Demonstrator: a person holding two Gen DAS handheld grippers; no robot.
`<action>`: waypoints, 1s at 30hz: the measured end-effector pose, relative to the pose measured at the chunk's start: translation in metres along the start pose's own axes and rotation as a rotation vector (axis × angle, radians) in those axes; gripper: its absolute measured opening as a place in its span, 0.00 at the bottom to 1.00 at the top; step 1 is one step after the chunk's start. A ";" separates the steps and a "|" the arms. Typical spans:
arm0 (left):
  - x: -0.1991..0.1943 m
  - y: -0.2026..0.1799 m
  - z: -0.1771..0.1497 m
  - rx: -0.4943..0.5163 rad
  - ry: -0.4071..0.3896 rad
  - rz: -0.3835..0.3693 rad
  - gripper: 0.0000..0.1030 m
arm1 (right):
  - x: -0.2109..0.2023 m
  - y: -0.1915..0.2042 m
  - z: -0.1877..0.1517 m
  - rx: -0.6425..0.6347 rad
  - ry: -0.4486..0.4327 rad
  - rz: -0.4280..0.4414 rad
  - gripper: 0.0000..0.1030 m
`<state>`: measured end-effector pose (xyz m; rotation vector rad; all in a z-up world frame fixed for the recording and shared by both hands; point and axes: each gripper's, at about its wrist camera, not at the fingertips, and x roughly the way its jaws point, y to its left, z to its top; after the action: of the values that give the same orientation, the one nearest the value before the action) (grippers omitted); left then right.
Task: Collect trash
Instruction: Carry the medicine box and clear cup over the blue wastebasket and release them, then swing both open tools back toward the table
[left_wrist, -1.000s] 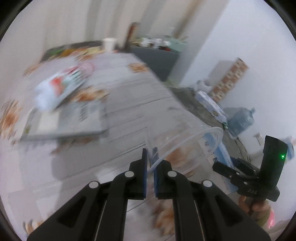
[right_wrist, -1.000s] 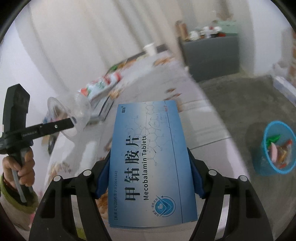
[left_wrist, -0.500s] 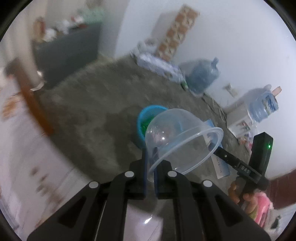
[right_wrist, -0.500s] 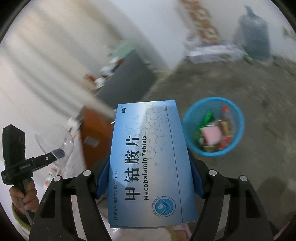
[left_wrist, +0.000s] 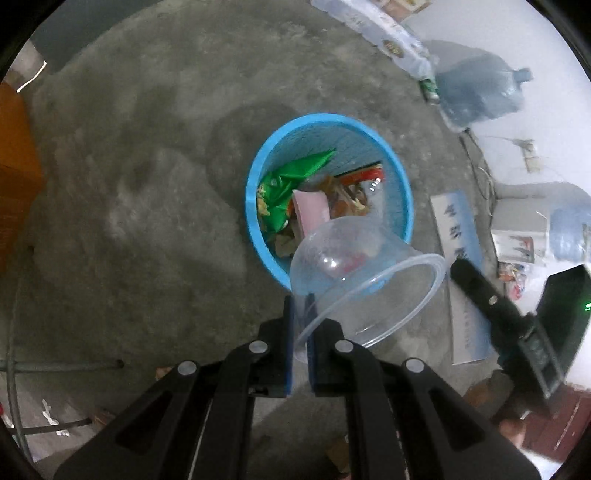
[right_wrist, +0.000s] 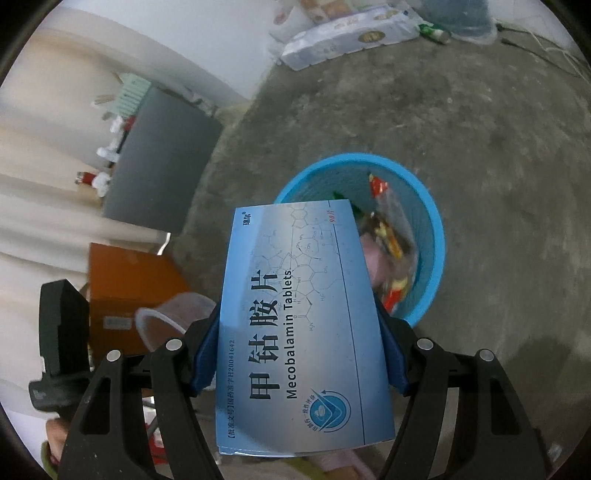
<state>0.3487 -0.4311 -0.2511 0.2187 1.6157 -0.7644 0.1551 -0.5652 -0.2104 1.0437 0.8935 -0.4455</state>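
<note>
My left gripper (left_wrist: 300, 325) is shut on the wall of a clear plastic cup (left_wrist: 364, 277), held tilted above the near rim of a blue trash basket (left_wrist: 402, 177) on the concrete floor. The basket holds wrappers, a green one among them. My right gripper (right_wrist: 295, 332) is shut on a blue Mecobalamin Tablets box (right_wrist: 299, 317), held flat just short of the same basket (right_wrist: 436, 229). The box also shows in the left wrist view (left_wrist: 458, 236), and the cup in the right wrist view (right_wrist: 166, 317).
Large water bottles (left_wrist: 476, 92) and a pack of tissue rolls (left_wrist: 373, 26) lie by the far wall. An orange-brown cabinet (right_wrist: 129, 288) and a grey cabinet (right_wrist: 162, 162) stand to the left. A metal rod (left_wrist: 62, 365) lies on the floor.
Both grippers have swung from the table toward the floor, and the blue basket now lies close below them. Each still holds its item.
</note>
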 end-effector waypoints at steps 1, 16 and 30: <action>0.005 -0.004 0.005 0.011 -0.002 0.006 0.06 | 0.007 0.001 0.007 -0.010 0.000 -0.009 0.66; 0.008 0.000 0.017 -0.042 -0.020 -0.085 0.57 | 0.038 -0.039 0.019 -0.020 -0.072 -0.162 0.79; -0.142 0.010 -0.077 0.156 -0.216 -0.118 0.69 | -0.073 0.018 -0.025 -0.099 -0.182 -0.066 0.80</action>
<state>0.3211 -0.3387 -0.1214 0.1475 1.3751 -0.9730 0.1145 -0.5412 -0.1468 0.8706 0.7809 -0.5378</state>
